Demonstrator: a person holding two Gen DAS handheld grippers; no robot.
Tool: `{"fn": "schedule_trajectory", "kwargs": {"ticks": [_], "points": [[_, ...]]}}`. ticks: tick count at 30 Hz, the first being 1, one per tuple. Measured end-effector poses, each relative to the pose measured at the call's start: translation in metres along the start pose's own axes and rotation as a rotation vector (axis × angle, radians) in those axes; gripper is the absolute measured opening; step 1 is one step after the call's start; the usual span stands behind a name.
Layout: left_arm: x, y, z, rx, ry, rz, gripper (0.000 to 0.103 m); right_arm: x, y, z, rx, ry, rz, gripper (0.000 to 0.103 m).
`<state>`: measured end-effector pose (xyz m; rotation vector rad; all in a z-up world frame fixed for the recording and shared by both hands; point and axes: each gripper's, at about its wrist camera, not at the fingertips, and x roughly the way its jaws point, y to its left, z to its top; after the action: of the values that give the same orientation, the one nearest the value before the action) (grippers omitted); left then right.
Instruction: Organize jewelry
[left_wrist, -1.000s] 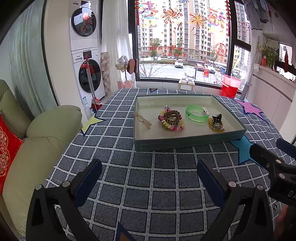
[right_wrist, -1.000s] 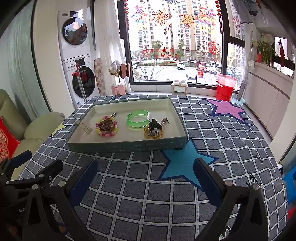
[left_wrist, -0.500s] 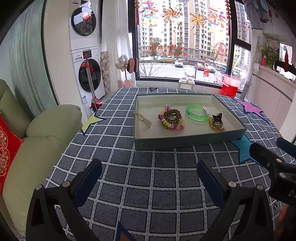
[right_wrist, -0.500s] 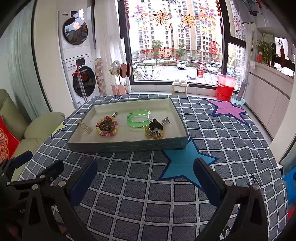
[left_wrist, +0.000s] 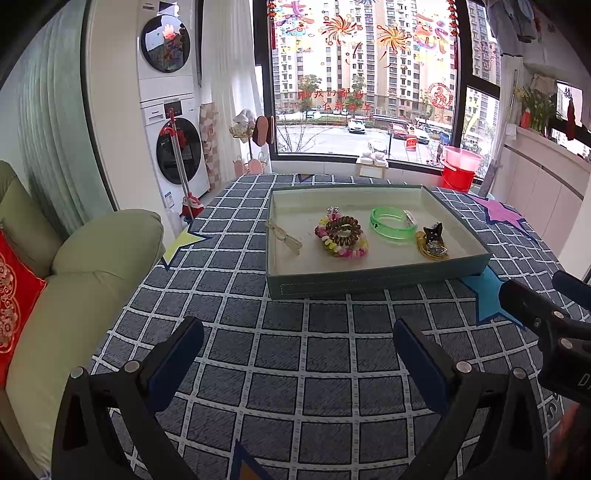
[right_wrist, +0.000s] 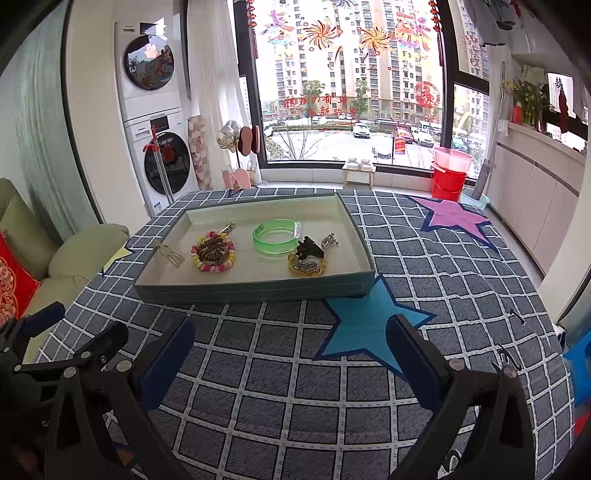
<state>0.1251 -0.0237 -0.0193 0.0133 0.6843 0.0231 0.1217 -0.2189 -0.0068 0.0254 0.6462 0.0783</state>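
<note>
A shallow teal tray (left_wrist: 373, 286) (right_wrist: 255, 290) stands on the checked tablecloth. Inside lie a clear hair clip (left_wrist: 286, 236) (right_wrist: 170, 254), a pink-and-yellow bead bracelet around a brown coil tie (left_wrist: 341, 236) (right_wrist: 213, 251), a green bangle (left_wrist: 393, 224) (right_wrist: 276, 235), and a black clip on a yellow band (left_wrist: 432, 242) (right_wrist: 307, 258). A small silver piece (right_wrist: 329, 240) lies beside the bangle. My left gripper (left_wrist: 297, 354) and right gripper (right_wrist: 290, 350) are both open and empty, held in front of the tray's near wall.
The right gripper's fingers (left_wrist: 532, 306) show at the right edge of the left view; the left gripper's fingers (right_wrist: 74, 350) show at the lower left of the right view. A green sofa (left_wrist: 74, 266) with a red cushion (left_wrist: 14, 299) borders the table's left side.
Both grippers have drifted very slightly; the tray and jewelry have not moved.
</note>
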Motion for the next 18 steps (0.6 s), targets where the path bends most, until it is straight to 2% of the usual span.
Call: {"fn": "schedule_trajectory", "kwargs": {"ticks": [18], "points": [[-0.0011, 0.0058, -0.0015, 0.002, -0.004, 0.004, 0.103, 0.0003, -0.0005, 0.0003, 0.0, 0.004, 0.003, 0.103]]}}
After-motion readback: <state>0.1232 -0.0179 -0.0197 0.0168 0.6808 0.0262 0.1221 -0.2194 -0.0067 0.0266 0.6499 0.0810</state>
